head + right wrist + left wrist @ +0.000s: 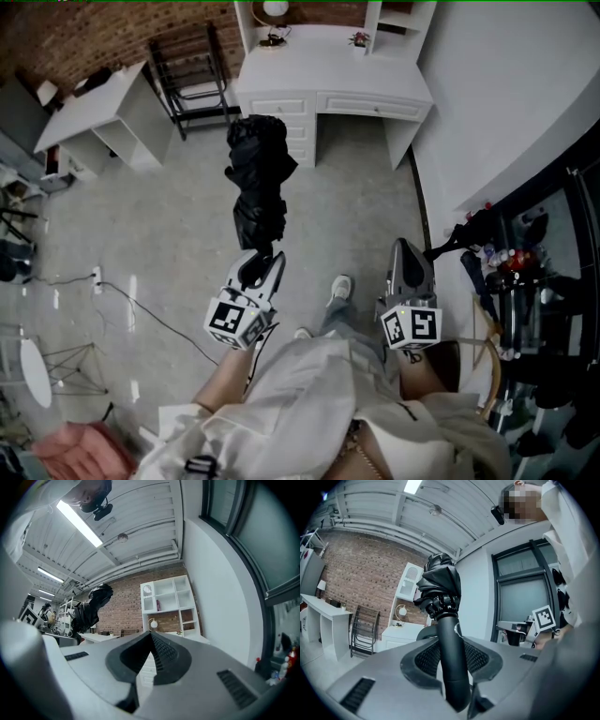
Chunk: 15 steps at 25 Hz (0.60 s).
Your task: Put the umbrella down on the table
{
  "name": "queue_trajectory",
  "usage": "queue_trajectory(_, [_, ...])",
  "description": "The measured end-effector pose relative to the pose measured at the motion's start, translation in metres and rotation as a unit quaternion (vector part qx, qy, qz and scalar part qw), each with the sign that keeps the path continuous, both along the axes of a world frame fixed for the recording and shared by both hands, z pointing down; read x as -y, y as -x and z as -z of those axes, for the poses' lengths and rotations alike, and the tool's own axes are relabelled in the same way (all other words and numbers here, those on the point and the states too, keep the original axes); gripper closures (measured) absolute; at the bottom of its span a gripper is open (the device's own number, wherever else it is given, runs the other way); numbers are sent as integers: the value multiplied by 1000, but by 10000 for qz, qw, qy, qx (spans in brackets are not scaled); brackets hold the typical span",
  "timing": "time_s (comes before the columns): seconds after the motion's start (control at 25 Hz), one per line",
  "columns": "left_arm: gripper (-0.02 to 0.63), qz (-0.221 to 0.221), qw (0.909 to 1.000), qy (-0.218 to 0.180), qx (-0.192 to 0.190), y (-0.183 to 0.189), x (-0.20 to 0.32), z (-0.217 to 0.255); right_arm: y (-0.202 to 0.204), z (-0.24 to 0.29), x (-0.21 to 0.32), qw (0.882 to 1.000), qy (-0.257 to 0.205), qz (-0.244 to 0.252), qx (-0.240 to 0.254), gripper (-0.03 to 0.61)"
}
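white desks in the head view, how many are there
2. A white desk with drawers stands at top centre, just beyond the umbrella. A plainer white desk is at upper left. Others may lie outside the frame.

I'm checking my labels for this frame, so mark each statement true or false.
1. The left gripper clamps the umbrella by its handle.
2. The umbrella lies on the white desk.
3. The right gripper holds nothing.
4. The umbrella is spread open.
1. True. The left gripper is closed on the handle of the umbrella.
2. False. The umbrella is held in the air over the floor, short of the white desk.
3. True. The right gripper has its jaws together with nothing between them.
4. False. The umbrella is folded, with its black fabric bunched around the shaft.
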State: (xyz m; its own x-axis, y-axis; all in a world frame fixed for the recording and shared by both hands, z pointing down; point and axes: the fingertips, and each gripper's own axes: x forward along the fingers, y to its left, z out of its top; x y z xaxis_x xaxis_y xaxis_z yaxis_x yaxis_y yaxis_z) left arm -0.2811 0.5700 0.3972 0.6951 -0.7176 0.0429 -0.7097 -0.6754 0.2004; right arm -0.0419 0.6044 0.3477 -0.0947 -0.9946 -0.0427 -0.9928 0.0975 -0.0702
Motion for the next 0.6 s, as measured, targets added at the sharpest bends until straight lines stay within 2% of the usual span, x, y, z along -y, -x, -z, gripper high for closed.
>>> queue_trajectory(0.28, [480,56,9999,83,60,-23,44,-8,-21,-8,52,9999,64,110,18,560])
queue_trajectory(0.6, [479,102,9998,141,30,-64,126,-9,-59,-12,137,9997,75,235,25,560])
